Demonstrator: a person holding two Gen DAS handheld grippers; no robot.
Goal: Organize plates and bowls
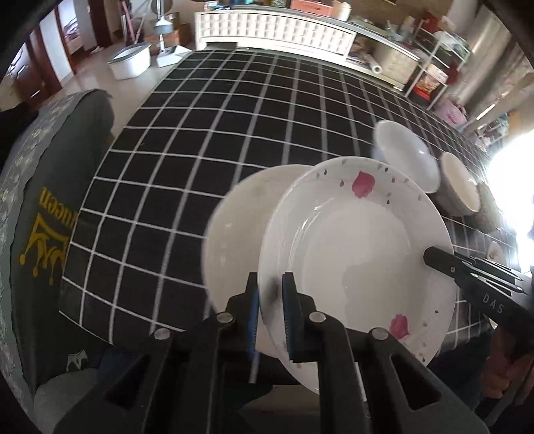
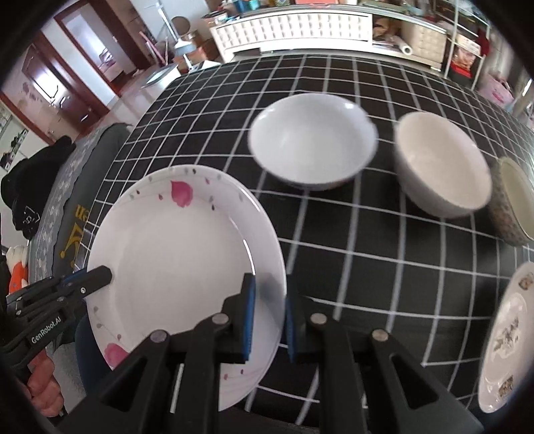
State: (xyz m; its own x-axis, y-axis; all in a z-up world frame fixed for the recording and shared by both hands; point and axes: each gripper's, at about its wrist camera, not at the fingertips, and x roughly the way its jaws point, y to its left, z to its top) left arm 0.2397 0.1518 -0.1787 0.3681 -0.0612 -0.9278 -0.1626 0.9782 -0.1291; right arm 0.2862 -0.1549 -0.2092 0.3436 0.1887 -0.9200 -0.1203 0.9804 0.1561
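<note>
A white plate with pink flowers [image 1: 353,253] [image 2: 180,253] hangs tilted over the black checked tablecloth [image 1: 207,140], held from both sides. My left gripper [image 1: 270,283] is shut on its left rim, and my right gripper [image 2: 269,283] is shut on its right rim. Each gripper shows in the other's view: the right gripper [image 1: 432,257], the left gripper [image 2: 101,276]. Partly hidden below the flowered plate lies a plain white plate [image 1: 233,233]. Behind stand a shallow white bowl [image 2: 313,140] [image 1: 407,153], a cream bowl [image 2: 440,163] [image 1: 460,183] and a patterned bowl [image 2: 514,200].
A printed plate [image 2: 507,337] lies at the table's right near edge. A grey chair cover with a yellow crown print [image 1: 50,233] stands against the table's left side. A white cabinet [image 1: 273,30] runs behind the table, with a white tub [image 1: 130,61] on the floor.
</note>
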